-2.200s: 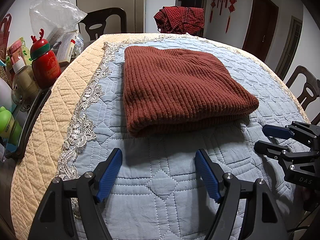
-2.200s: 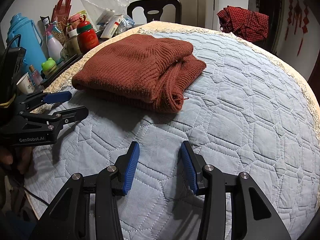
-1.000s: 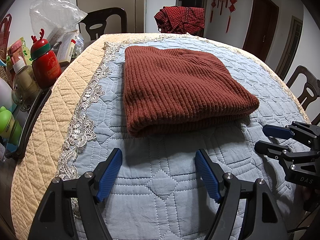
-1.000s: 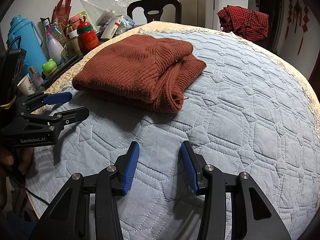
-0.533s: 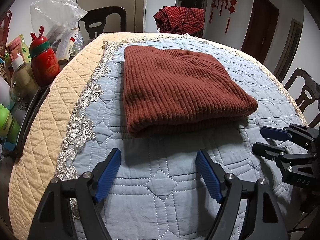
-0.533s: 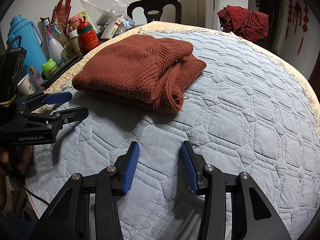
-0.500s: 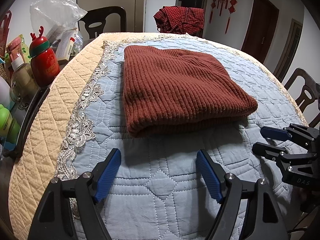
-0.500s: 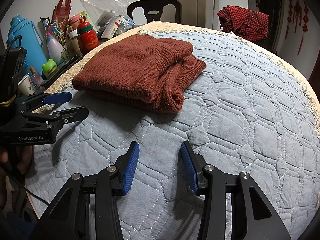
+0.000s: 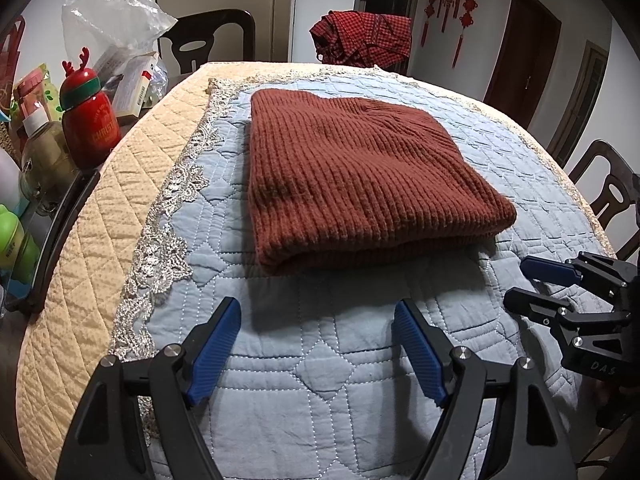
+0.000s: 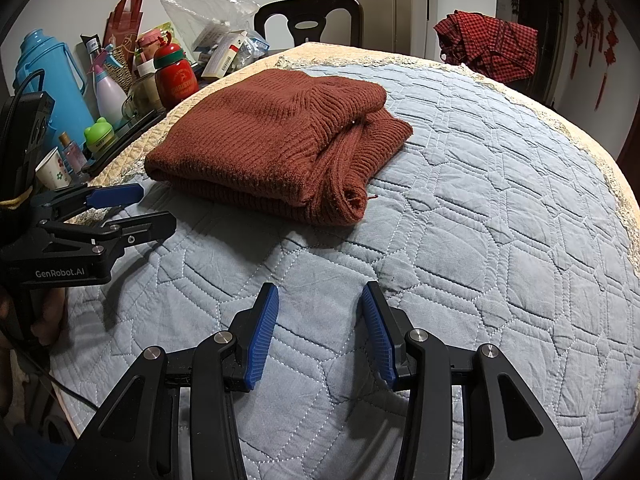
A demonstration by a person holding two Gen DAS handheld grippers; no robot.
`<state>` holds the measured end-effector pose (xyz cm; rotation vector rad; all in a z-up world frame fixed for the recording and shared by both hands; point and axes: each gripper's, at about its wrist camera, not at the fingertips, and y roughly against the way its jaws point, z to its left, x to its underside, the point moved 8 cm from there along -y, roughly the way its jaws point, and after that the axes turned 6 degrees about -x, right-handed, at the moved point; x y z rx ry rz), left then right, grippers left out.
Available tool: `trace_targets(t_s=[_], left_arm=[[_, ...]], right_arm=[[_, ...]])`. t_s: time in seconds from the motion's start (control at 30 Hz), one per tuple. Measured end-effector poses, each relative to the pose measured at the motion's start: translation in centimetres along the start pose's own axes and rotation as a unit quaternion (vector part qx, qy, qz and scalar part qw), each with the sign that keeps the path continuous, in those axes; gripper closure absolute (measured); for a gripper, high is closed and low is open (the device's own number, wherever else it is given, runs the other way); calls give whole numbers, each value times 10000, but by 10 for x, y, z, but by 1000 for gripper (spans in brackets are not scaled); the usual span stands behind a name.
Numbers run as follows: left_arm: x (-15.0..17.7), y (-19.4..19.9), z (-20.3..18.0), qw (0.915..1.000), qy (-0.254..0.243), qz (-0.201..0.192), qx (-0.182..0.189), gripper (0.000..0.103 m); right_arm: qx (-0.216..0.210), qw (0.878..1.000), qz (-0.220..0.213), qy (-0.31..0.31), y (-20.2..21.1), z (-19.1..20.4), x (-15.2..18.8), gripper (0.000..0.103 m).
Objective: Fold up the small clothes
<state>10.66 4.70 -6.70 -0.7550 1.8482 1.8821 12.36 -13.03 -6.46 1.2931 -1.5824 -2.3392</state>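
Observation:
A rust-brown knitted sweater (image 9: 352, 176) lies folded into a thick rectangle on the blue quilted cover (image 9: 320, 380). In the right wrist view the sweater (image 10: 272, 148) shows stacked layers and a rolled sleeve end at its near corner. My left gripper (image 9: 316, 308) hovers just short of the sweater's near folded edge. Its jaws are opening, with nothing between them. My right gripper (image 10: 320, 288) stands open over bare quilt, a little short of the sweater's near corner, and is empty. Each gripper shows in the other's view: the right gripper (image 9: 516, 280) and the left gripper (image 10: 156, 206).
Along the table's left edge stand a red reindeer flask (image 9: 90, 116), a blue thermos (image 10: 52, 80), several bottles, a paper cup and a plastic bag (image 10: 204, 4). A red plaid cloth (image 9: 362, 40) hangs on a chair beyond the table. Dark chairs stand around.
The left gripper's jaws have spread slightly wider. Both hands and the sweater have kept their places.

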Motion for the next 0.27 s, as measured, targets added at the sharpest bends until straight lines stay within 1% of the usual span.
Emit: trace_targets(t_s=[0.27], left_arm=[[-1, -2, 1, 10000, 11, 25, 2, 18]], right_arm=[[2, 10000, 0, 1, 0, 0, 0, 59]])
